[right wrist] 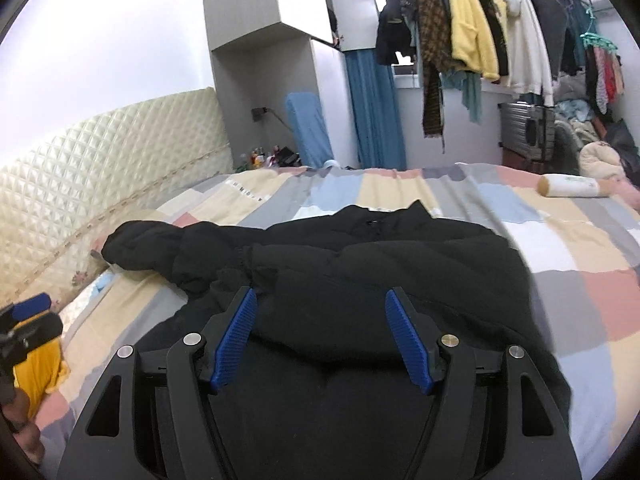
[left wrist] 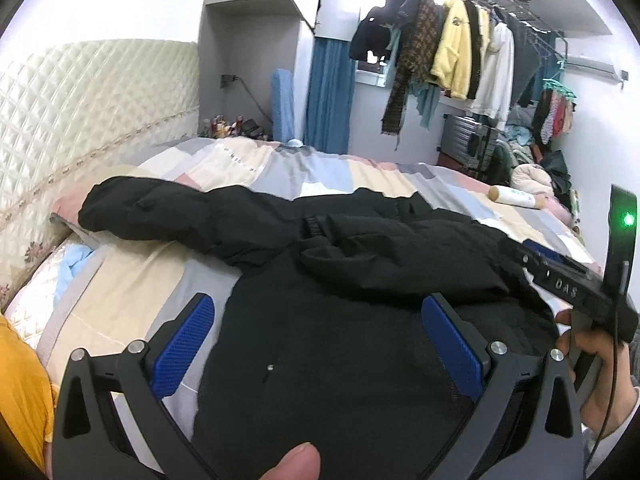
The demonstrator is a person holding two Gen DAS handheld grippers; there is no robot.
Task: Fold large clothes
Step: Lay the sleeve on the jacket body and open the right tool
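Item: black padded jacket [right wrist: 360, 280], large, lying across the patchwork bed cover [right wrist: 580, 248], collar toward the far side of the bed, hem toward the holder.

Condition of fold: partial, by appearance. One sleeve [left wrist: 384, 248] lay folded across the chest, cuff near the middle of the body. The other sleeve [left wrist: 160, 212] stretched out flat toward the quilted headboard [left wrist: 80, 112], unfolded, its end resting on the pink edge of a pillow. Body not yet doubled over; hem lay flat and spread. Judged remaining: bring in the outstretched sleeve, then fold the body.

Left gripper [left wrist: 316, 344]: poised low above the jacket's lower left part, pointing along the garment toward the collar. Jaws stood wide apart, nothing between the blue pads [left wrist: 184, 352], only cloth beneath. A thumb tip showed at the bottom edge of the left view.

Right gripper [right wrist: 322, 340]: poised over the jacket's middle, level and aimed at the collar. Jaws likewise wide apart and holding nothing; whether the tips touched the cloth could not be told.

Also present: white bottle [right wrist: 572, 186] lying on the far right of the bed, well apart from the jacket.
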